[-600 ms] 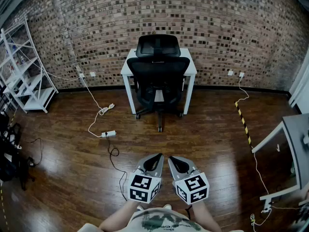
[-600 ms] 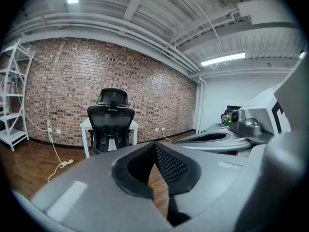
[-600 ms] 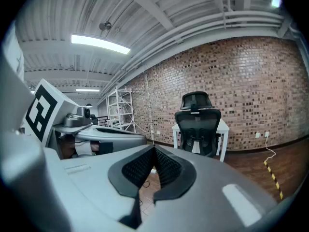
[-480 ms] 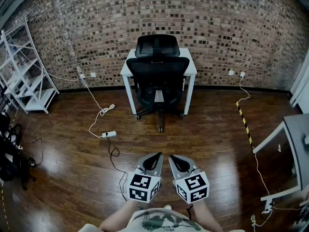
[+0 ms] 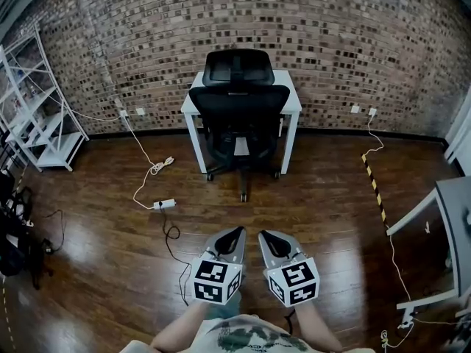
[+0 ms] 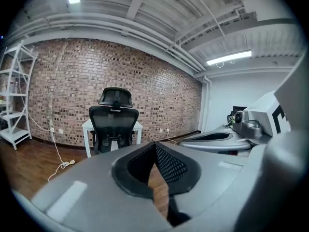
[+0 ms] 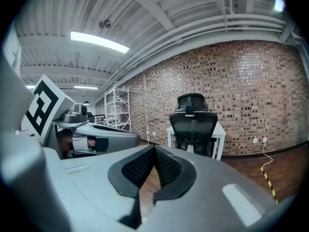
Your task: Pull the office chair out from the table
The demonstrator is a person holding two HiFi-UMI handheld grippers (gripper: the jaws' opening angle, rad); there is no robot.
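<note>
Nothing done yet: office chair (image 5: 239, 116) tucked in at front edge of white table (image 5: 293, 98) by brick wall, well apart from left gripper (image 5: 235, 233) and right gripper (image 5: 266, 236), both jaws together, empty, over wood floor (image 5: 96, 271).

Office chair (image 5: 239, 116) tucked under table (image 5: 293, 101), against brick wall (image 5: 353, 43).

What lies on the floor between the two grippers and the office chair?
In the head view, only bare wooden floor reaches the office chair; a power strip lies leftward.
</note>
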